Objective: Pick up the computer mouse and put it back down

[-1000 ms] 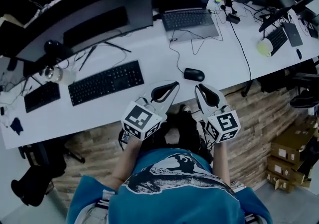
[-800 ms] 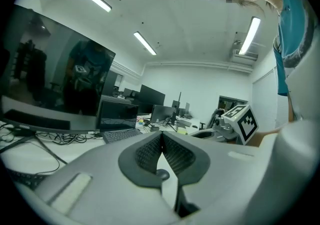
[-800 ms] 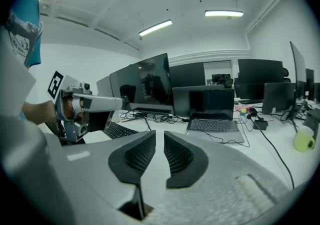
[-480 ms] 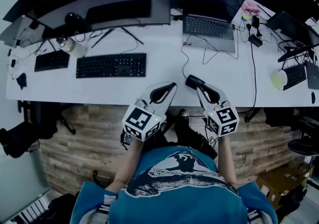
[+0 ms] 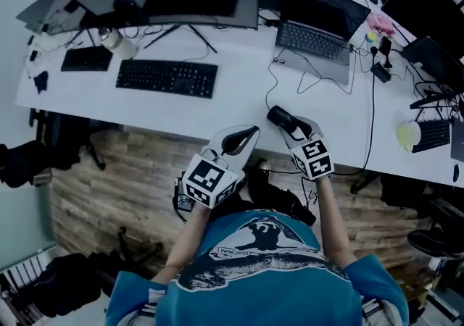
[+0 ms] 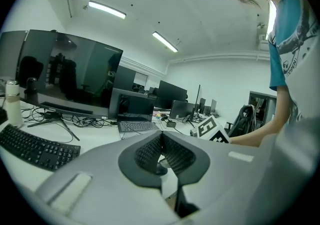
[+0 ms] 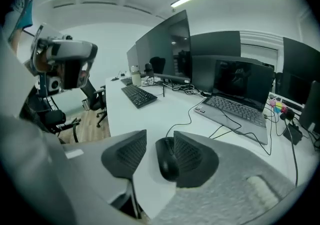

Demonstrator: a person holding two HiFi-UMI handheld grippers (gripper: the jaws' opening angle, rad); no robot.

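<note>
The computer mouse (image 7: 167, 161) is a black, smooth, low oval with a faint seam down its far half. It lies flat on the white tabletop (image 7: 140, 119) between the spread jaws of the right hand-held gripper (image 7: 160, 141), close against one ribbed pad with a clear gap to the other, so it is not yet gripped. The left hand-held gripper (image 6: 161, 136) is clenched on nothing, its pads pressed together, off to the side.

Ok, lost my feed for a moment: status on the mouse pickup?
Right hand-held gripper open, jaws straddling the mouse. Mouse flat on desk, not gripped. Left hand-held gripper shut, empty. Nothing blocking.
</note>
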